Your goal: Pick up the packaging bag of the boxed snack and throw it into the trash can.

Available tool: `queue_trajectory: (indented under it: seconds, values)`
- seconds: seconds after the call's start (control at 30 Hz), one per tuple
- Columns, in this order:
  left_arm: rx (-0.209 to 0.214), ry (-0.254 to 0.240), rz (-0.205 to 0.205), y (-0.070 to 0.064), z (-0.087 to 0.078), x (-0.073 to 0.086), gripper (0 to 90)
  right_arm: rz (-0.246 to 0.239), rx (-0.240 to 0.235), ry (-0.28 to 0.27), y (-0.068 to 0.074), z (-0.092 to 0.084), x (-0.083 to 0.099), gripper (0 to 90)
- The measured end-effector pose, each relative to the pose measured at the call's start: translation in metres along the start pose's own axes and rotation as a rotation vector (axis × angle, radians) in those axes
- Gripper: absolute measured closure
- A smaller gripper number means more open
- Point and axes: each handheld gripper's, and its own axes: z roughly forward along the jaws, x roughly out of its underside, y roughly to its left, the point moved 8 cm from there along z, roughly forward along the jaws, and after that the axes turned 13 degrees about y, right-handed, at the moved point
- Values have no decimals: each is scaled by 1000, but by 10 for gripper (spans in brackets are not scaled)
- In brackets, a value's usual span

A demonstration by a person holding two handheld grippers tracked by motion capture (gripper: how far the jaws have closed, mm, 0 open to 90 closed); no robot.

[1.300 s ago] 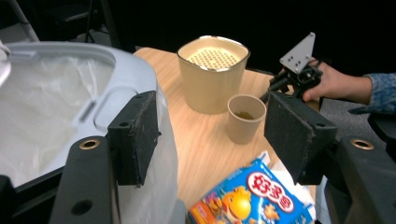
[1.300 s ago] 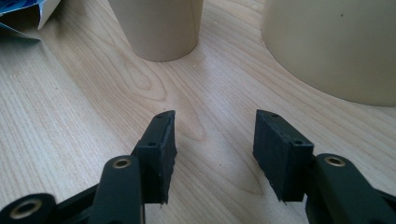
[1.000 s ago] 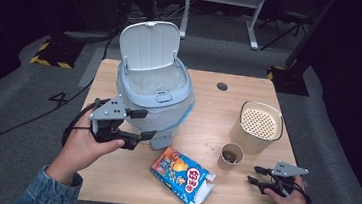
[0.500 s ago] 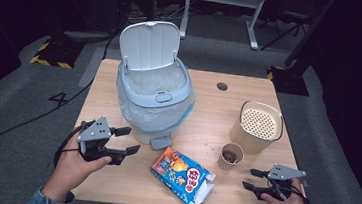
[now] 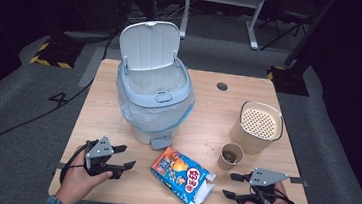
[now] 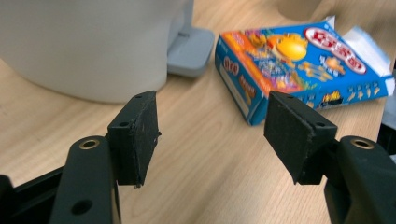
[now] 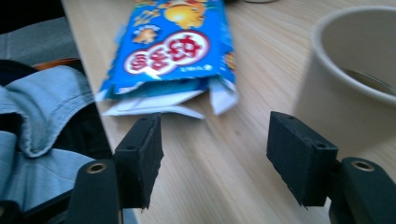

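A blue snack box point(image 5: 181, 175) with a torn-open end lies flat near the table's front edge; it is also in the left gripper view point(image 6: 299, 60) and the right gripper view point(image 7: 173, 51). My left gripper point(image 5: 126, 158) point(image 6: 210, 135) rests low at the front left, open, jaws aimed at the box with bare table between them. My right gripper point(image 5: 232, 185) point(image 7: 212, 154) sits at the front right, open and empty, its jaws having just been opening; it points at the box's torn end. A small paper cup point(image 5: 229, 156) point(image 7: 355, 79) stands just beyond it.
A pale blue pedal bin point(image 5: 153, 99) with its lid up and a plastic liner stands at centre left, its pedal point(image 6: 190, 44) facing the front. A beige canister with a perforated top point(image 5: 258, 127) stands at the right. A denim sleeve point(image 7: 37, 126) is at the table's front edge.
My left gripper has sunk from beside the bin down to the table's front left. My right gripper has slid left along the front edge toward the box, its jaws a little wider.
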Motion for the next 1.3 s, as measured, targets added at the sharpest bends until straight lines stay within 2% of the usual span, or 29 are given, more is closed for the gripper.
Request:
queue_trajectory:
  seconds: [0.07,0.2,0.27,0.57,0.6,0.63,0.7,0.8,0.97,1.07,1.3]
  values:
    - [5,9,-15,0,8,7,357,-27,-18,4,7,5,-6,363]
    - [7,25,-21,2,15,13,353,-31,-40,19,14,14,-11,323]
    - [10,34,-24,2,18,16,351,-74,-57,37,23,23,-13,305]
    - [-7,72,-2,4,30,24,344,-91,-71,27,36,36,-26,272]
    - [-8,75,-3,4,31,25,341,-85,-59,13,35,38,-34,255]
    - [-8,78,-2,4,32,25,341,-85,-59,13,35,38,-34,255]
    - [-25,98,8,7,35,29,337,-61,-23,-7,29,41,-44,239]
    - [-22,102,10,6,37,30,335,-32,30,-4,18,47,-52,240]
    - [-24,111,21,6,37,31,335,11,35,26,11,60,-54,230]
    - [-24,111,23,6,37,31,335,36,42,25,8,66,-55,225]
    - [-28,127,41,4,38,31,335,67,58,61,6,78,-54,190]
